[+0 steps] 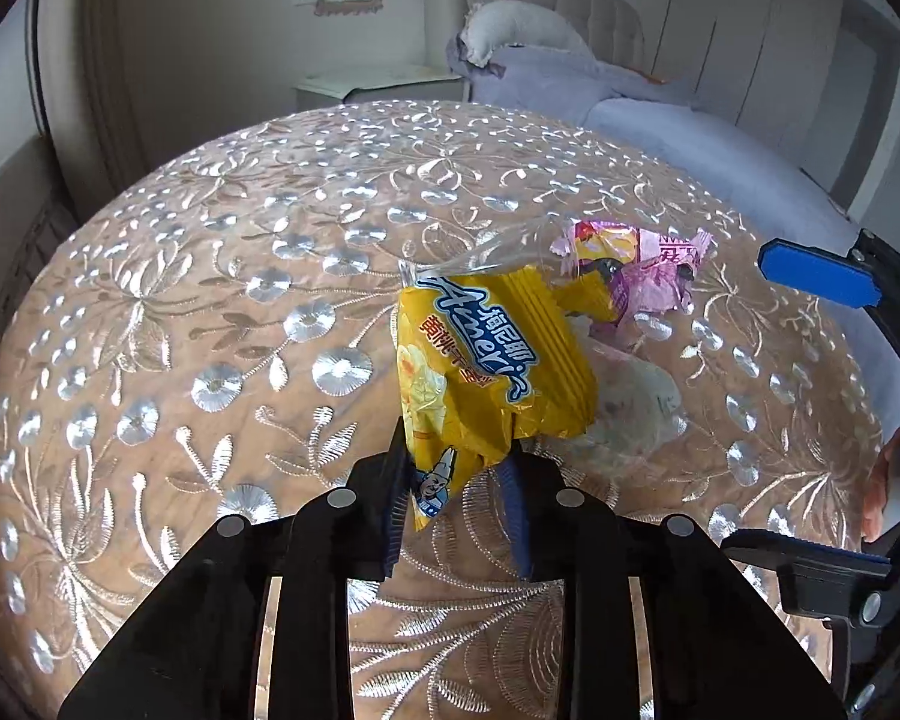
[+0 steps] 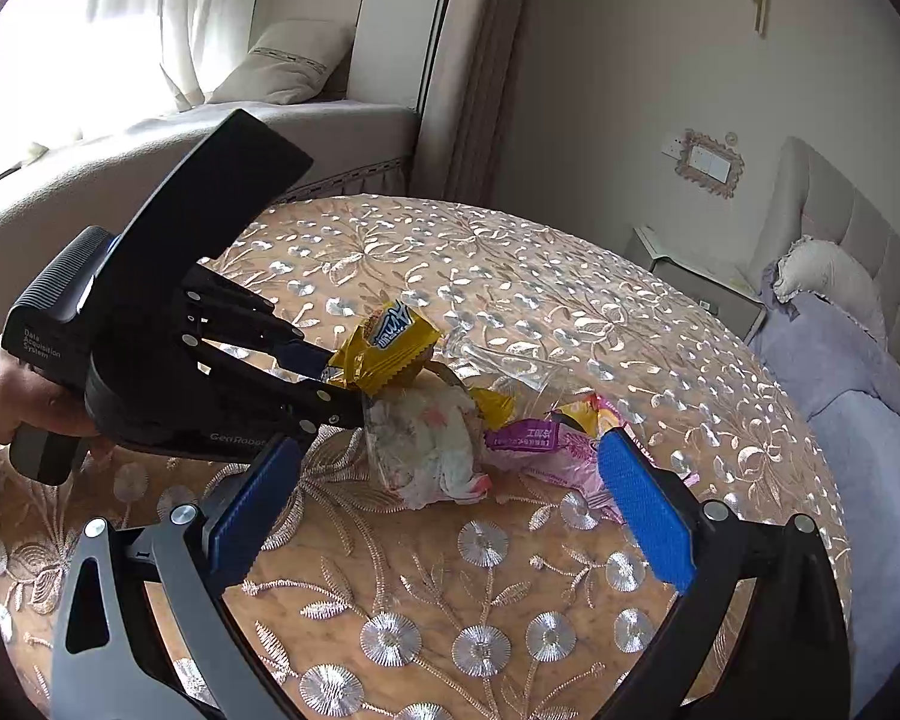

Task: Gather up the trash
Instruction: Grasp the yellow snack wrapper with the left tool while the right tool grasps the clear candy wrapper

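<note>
A round table (image 2: 510,276) under an embroidered cloth is seen in both views. Only the right wrist view shows the bench (image 2: 150,138) beyond its far edge. Near the table's middle, a crumpled tissue (image 2: 426,450) and a pink wrapper (image 2: 546,444) lie touching. The yellow wrapper (image 1: 486,360) is pinched by the left gripper (image 1: 456,480), fingers closed on its end. The right gripper (image 2: 450,510) is held wide apart, gripping nothing.
</note>
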A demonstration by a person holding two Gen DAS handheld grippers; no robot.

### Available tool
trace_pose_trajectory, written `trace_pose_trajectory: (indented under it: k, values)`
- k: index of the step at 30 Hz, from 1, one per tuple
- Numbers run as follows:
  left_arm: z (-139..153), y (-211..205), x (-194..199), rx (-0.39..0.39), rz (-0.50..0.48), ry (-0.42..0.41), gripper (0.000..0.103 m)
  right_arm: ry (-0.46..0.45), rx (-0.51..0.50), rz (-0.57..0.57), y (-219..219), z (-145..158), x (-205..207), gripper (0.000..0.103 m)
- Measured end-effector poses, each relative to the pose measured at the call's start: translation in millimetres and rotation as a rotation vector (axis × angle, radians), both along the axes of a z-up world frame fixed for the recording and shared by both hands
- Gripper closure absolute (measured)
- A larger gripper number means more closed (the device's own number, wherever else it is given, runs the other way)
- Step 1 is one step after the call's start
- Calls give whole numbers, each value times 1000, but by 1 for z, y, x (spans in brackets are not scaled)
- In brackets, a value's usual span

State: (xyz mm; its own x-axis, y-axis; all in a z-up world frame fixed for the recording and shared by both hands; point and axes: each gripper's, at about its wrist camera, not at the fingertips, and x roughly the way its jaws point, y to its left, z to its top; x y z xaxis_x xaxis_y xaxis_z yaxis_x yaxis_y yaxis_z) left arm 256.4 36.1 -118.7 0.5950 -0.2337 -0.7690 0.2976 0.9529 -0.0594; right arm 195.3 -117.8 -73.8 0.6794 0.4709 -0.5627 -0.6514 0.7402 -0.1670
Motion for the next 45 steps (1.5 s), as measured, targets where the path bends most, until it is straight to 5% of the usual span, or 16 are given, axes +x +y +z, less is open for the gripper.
trace_pose_trajectory:
  k: [11, 18, 28, 36, 45]
  values:
    - [33, 22, -45, -37, 113, -96, 76, 81, -56, 27, 19, -14, 14, 5]
    - [40, 25, -64, -51, 138, -120, 76, 179, -163, 20, 41, -39, 35, 55]
    - [53, 21, -89, -82, 127, -154, 76, 77, -2, -7, -3, 1, -11, 56]
    - [61, -18, -127, -111, 64, -183, 76, -32, 93, -89, -71, 43, -84, 56]
    - [55, -87, -169, -151, -74, -178, 76, -77, 148, -228, -142, 45, -146, 56]
